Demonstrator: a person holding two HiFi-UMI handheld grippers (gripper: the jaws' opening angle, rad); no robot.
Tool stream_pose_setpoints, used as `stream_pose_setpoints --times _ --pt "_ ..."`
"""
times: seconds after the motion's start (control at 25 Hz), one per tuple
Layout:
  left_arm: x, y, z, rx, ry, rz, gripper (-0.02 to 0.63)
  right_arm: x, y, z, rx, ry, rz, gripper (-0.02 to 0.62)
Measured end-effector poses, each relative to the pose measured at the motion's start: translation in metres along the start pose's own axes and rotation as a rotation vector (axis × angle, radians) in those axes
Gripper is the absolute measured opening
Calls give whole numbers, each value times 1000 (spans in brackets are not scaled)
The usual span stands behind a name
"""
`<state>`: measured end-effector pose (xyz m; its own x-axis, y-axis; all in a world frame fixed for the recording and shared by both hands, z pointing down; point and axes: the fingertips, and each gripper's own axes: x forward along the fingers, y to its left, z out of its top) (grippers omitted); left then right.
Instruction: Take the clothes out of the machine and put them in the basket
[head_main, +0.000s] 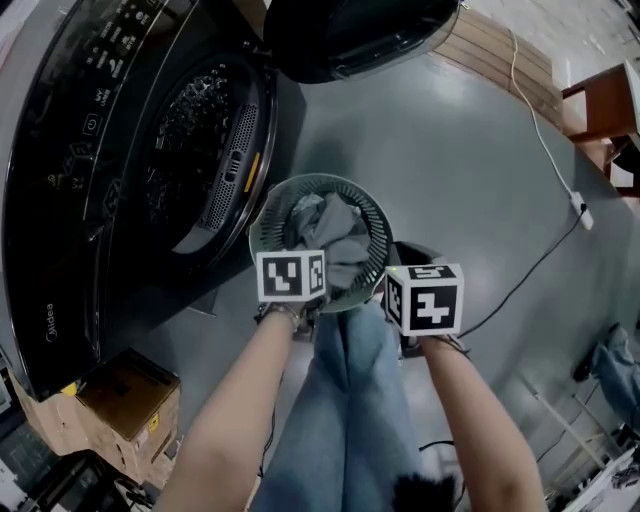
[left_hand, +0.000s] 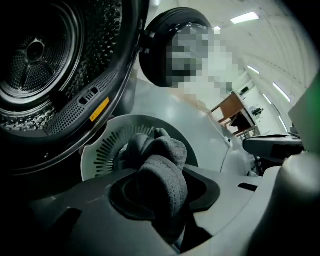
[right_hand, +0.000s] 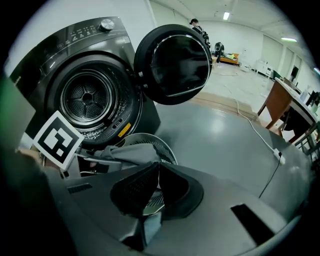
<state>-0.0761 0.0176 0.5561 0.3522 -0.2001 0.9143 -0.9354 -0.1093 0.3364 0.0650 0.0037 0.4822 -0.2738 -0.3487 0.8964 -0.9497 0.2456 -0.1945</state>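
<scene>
Drum (right_hand: 87, 97) looks empty. Clothes (head_main: 340, 245) lie in the basket (head_main: 330, 181). Left tongs (left_hand: 162, 195) grip a grey garment (left_hand: 162, 172) over it, and the closed right tongs (right_hand: 155, 192) hold nothing. Only the release appears to remain.

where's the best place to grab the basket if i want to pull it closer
Pinch the basket by its thin upright rim on the bare right side, coming straight down with one of the fingers inside and one outside. The open top and slotted wall suit that; the grey clothes fill the middle. The shut right gripper hangs nearest.
</scene>
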Motion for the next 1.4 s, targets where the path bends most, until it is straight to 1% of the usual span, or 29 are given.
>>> stream_pose_setpoints --times 0.08,0.12,0.16,0.2,0.24,0.4,0.64,0.72,0.84,0.92,1.16,1.32,1.4 --pt "10 14 -5 -64 18 49 135 7 1 -4 -14 22 0 6" --pt "13 18 -5 -100 15 57 181 10 2 -5 -25 34 0 6" --pt "15 18 -2 -135 2 50 312 12 2 -7 -36 44 0 6" --pt "15 17 1 -159 -12 40 470 13 2 -9 -45 53 1 6" --pt "15 16 5 -164 -23 37 508 14 2 -10 -47 60 1 6" --pt "7 17 10 -97 -25 56 515 12 -1 -18 20 83 -7 6" --pt "-10 22 3 -79 -23 47 515 -1 6 -19 88 84 -3 6" --pt "-20 22 -1 -98 -22 37 514 -9 11 -20 97 90 -6 6" --pt "-44 22 -1 -166 -37 25 514 -26 22 -21 105 107 0 6" --pt "-61 19 4 -182 -49 26 514 -40 29 -18 114 117 6 6" --pt "-109 -4 11 -169 -51 -8 514 -83 51 1 156 114 61 6" --pt "-146 -14 23 -122 -76 -10 514 -111 64 20 137 97 74 6" --pt "-165 -15 24 -95 -81 -5 514 -124 74 25 121 94 78 6"
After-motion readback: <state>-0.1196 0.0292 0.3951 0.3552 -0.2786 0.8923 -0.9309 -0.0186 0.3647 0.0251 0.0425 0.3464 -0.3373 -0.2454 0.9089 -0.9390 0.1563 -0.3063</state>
